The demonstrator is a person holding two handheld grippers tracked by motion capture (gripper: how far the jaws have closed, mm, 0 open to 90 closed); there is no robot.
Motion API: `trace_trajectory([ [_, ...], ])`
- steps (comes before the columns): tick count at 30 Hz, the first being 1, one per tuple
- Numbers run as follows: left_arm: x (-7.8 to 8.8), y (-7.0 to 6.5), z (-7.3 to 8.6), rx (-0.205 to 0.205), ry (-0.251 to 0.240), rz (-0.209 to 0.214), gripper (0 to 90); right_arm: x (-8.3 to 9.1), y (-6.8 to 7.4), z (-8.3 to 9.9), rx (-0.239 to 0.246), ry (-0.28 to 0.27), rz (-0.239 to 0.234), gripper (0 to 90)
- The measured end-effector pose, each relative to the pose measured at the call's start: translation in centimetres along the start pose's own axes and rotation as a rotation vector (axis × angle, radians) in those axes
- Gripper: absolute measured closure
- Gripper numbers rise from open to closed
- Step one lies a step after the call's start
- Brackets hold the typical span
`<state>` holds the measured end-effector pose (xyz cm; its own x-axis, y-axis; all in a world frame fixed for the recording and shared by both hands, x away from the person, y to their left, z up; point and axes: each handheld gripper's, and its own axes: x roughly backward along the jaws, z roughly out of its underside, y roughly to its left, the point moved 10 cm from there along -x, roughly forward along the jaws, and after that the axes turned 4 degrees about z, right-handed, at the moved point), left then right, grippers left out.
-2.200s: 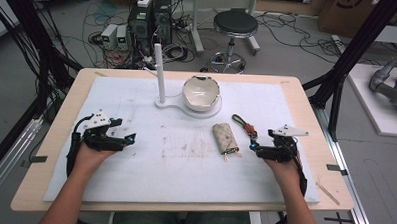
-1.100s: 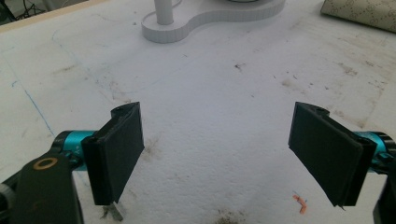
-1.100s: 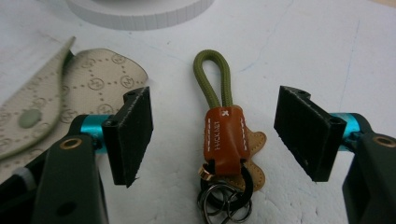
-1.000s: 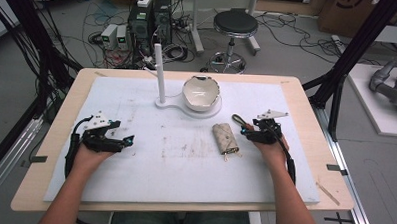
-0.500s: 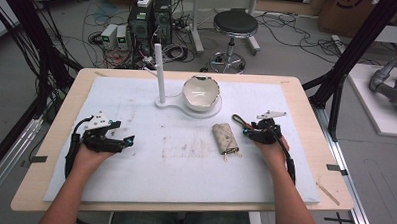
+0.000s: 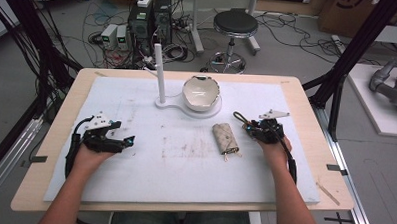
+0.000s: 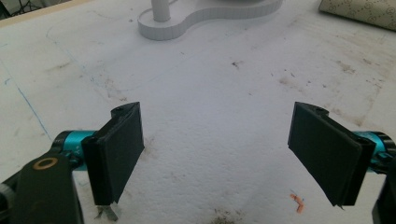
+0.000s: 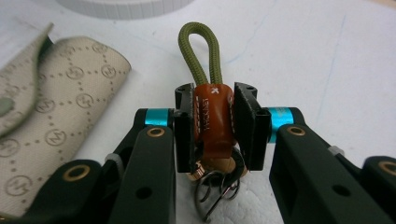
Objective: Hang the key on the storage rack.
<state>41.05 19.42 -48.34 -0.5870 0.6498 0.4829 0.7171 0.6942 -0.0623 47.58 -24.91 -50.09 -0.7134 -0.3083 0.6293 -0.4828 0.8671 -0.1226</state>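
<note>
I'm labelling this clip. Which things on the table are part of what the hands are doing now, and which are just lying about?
In play:
- right gripper, shut on the keychain by its brown leather tab
- probably the stand and bowl ahead, as places to put it

Lying about:
- key pouch, flat beside the keychain
- left gripper, open over bare mat

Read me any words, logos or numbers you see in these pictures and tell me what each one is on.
"MK", a repeated round monogram printed all over the beige key pouch.
A small pale cross mark on the brown leather tab of the keychain held in the right tool.
Stamped lettering runs down that tab, too blurred to read.
Dark print on the cardboard box behind the table is cut off and unreadable.
</note>
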Motion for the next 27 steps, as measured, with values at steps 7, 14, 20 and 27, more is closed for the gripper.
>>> trace_trajectory([
  [7, 0.0, 0.0, -0.1, -0.003, -0.003, 0.0, 18.2, 1.4, 0.3, -1.2, 0.003, -0.053, -0.003, 71.8],
  [14, 0.0, 0.0, -0.3, -0.002, -0.008, 0.002, 18.2, 3.8, 1.4, -3.8, 0.035, -0.137, -0.008, 71.8],
  [20, 0.0, -0.1, -0.3, -0.001, -0.007, 0.009, 18.2, 5.8, 2.5, -5.9, 0.061, -0.196, -0.023, 71.9],
  [27, -0.1, -0.2, -0.5, 0.0, -0.012, 0.016, 18.2, 8.2, 3.6, -9.6, 0.068, -0.281, -0.043, 71.9],
])
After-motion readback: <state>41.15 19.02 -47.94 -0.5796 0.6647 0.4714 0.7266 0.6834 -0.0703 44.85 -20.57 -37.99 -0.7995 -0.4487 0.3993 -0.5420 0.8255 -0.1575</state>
